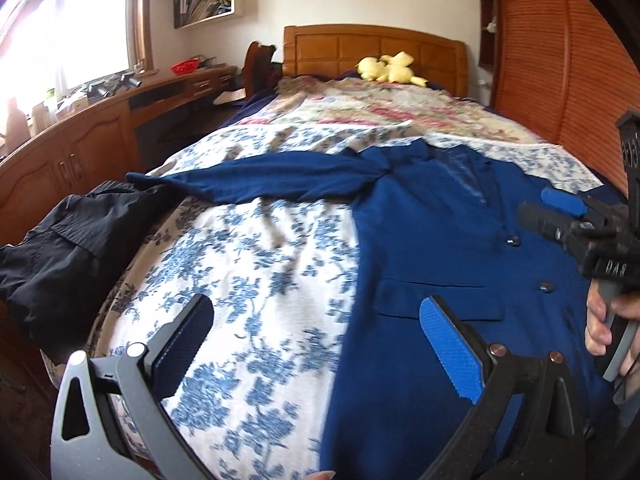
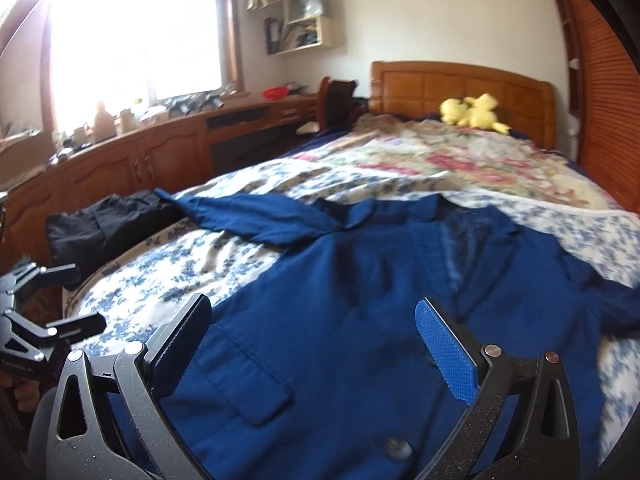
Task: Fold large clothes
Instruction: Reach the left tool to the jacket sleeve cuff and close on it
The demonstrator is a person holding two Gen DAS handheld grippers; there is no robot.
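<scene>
Left wrist view: left gripper [image 1: 316, 344], jaws spread wide and holding nothing, poised above the near part of a bed; left finger over the blue-and-white floral bedspread [image 1: 256, 248], right blue pad [image 1: 450, 354] over the hem area of a navy blazer [image 1: 432, 240]. Blazer laid flat, front up, lapels toward the headboard, two buttons [image 1: 513, 241] down the front, flap pocket [image 1: 436, 298] just beyond the right pad, one sleeve [image 1: 256, 182] stretched out leftward across the bedspread. Black garment [image 1: 68, 256] heaped at the bed's left edge, near the sleeve's cuff. Right gripper [image 1: 568, 216] at the right border, above the blazer's right side, gripped by a hand [image 1: 608, 320]; fingers not separable in this view. Right wrist view: right gripper [image 2: 316, 344], jaws likewise wide apart and empty, hovering over the blazer's [image 2: 360, 300] lower front, flap pocket [image 2: 248, 380] and one blurred button [image 2: 396, 448] between the fingers. Left gripper [image 2: 60, 300] at the left border, both fingers visibly parted, beside the bed's edge. Farther out: pink floral blanket [image 2: 460, 160] across the upper bed, yellow plush toy [image 2: 474, 114] against the wooden headboard [image 2: 460, 84], wooden cabinet run [image 2: 160, 156] under a bright window [image 2: 132, 32], wall shelf [image 2: 304, 20] stacked with papers, slatted wooden panel [image 1: 560, 60] at right.
</scene>
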